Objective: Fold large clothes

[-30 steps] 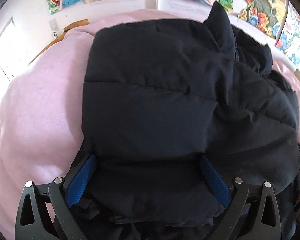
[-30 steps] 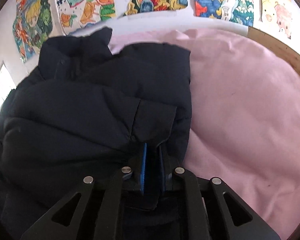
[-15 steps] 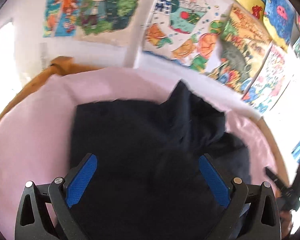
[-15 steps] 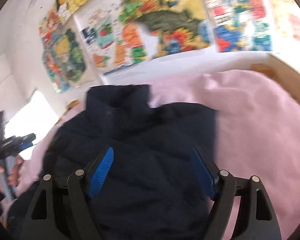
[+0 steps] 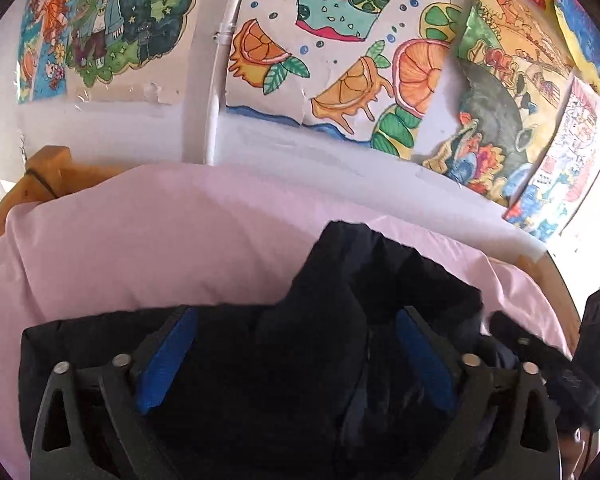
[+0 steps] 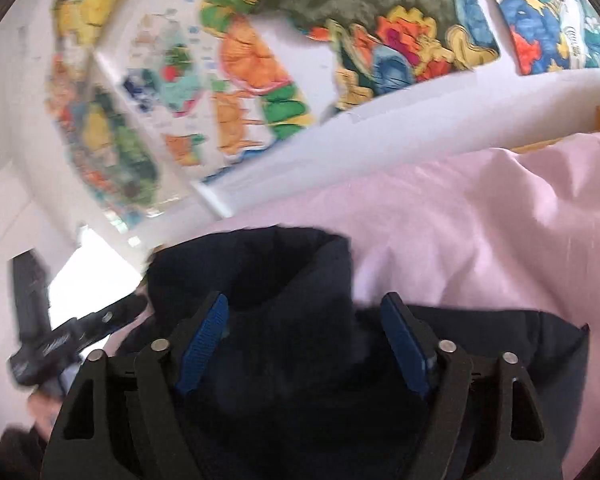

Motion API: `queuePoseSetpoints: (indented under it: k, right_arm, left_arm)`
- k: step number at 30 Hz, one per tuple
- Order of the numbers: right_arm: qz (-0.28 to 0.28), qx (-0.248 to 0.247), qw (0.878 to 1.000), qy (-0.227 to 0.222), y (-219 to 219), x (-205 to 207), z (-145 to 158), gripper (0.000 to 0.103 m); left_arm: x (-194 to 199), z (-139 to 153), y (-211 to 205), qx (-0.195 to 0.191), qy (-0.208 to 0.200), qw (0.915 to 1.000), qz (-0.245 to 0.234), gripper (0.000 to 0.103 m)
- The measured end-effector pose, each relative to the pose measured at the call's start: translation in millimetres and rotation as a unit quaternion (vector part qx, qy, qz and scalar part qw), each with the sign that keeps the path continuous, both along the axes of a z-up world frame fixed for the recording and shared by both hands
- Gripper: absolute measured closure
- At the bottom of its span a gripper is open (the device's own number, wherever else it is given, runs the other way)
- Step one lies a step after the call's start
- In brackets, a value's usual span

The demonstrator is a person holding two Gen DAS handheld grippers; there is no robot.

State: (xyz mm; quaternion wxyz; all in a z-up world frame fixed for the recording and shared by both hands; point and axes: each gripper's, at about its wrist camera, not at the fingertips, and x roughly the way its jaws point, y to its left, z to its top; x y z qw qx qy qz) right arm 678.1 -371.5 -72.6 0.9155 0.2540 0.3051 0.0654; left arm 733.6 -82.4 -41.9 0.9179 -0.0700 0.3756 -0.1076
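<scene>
Left wrist view shows the left gripper (image 5: 292,354) poised over a dark navy padded jacket (image 5: 228,392) lying bundled on a pink bedsheet (image 5: 160,240), its blue-padded jaws spread wide and holding nothing. Right wrist view, blurred by motion, shows the right gripper (image 6: 304,344) likewise wide open above the same jacket, a raised hump of fabric, possibly the collar (image 6: 260,268), standing up between the fingers without being pinched. With neither tool gripping cloth, the puffy layers could spring apart and the fold slump open; the slick filling looks likely to resist a crease. A careless closing on that standing hump could also drag the whole bundle askew across the sheet, towards the wooden bed frame (image 5: 48,172) beyond the jacket. Both grippers tilt upward, their cameras taking in the children's paintings (image 5: 340,60) on the wall past the jacket, and each tool is seen at the other's frame edge, beside the jacket.
</scene>
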Motion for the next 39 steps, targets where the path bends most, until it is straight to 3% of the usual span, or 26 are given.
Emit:
queuePoseSetpoints:
  k: [1,2,5,6,8,11,16,19,21,25,27,31,37,39]
  right_arm:
    - [-0.008,-0.004,1.000,0.007,4,7,-5,0.051]
    - [-0.013,-0.003,1.000,0.015,9,11,-12,0.063]
    - [-0.024,0.014,0.999,0.016,14,12,-23,0.079]
    - [-0.022,0.018,1.000,0.009,13,11,-23,0.080]
    - [-0.013,0.014,1.000,-0.012,15,0,-17,0.084]
    - [0.003,-0.017,0.999,-0.044,22,-29,3,0.085]
    - [0.018,-0.040,0.995,-0.093,20,-87,37,0.086]
    - [0.022,-0.068,0.991,-0.113,25,-121,53,0.086]
    - [0.028,-0.096,0.987,-0.123,35,-147,59,0.087]
    - [0.046,-0.157,0.978,-0.133,51,-203,66,0.088]
    - [0.052,-0.174,0.974,-0.135,57,-232,68,0.088]
    - [0.054,-0.215,0.967,-0.129,70,-274,63,0.088]
    - [0.041,-0.230,0.966,-0.107,76,-291,39,0.088]
    - [0.043,-0.228,0.968,-0.099,78,-288,32,0.088]
  left_arm:
    - [2,-2,0,0.007,-0.002,0.9999,0.007,0.017]
    - [3,-5,-1,0.015,-0.003,0.9998,0.013,0.036]
    - [8,-9,1,-0.012,0.007,0.9999,0.000,0.075]
    - [7,-8,2,-0.026,0.012,0.9996,-0.006,0.084]
    - [0,-2,2,-0.031,0.008,0.9994,-0.014,0.091]
    - [-24,14,5,-0.011,-0.016,0.9996,-0.022,0.093]
    - [-88,42,41,-0.058,-0.035,0.9974,-0.024,0.095]
    - [-132,49,55,-0.063,-0.032,0.9972,-0.027,0.095]
    - [-158,51,61,-0.056,-0.027,0.9975,-0.035,0.095]
    - [-211,53,62,-0.004,-0.028,0.9977,-0.061,0.096]
    - [-237,49,59,0.027,-0.028,0.9967,-0.071,0.096]
    - [-265,35,57,0.045,-0.026,0.9957,-0.078,0.096]
    - [-258,-13,54,0.072,0.008,0.9947,-0.073,0.096]
    - [-252,-23,57,0.065,0.024,0.9952,-0.070,0.096]
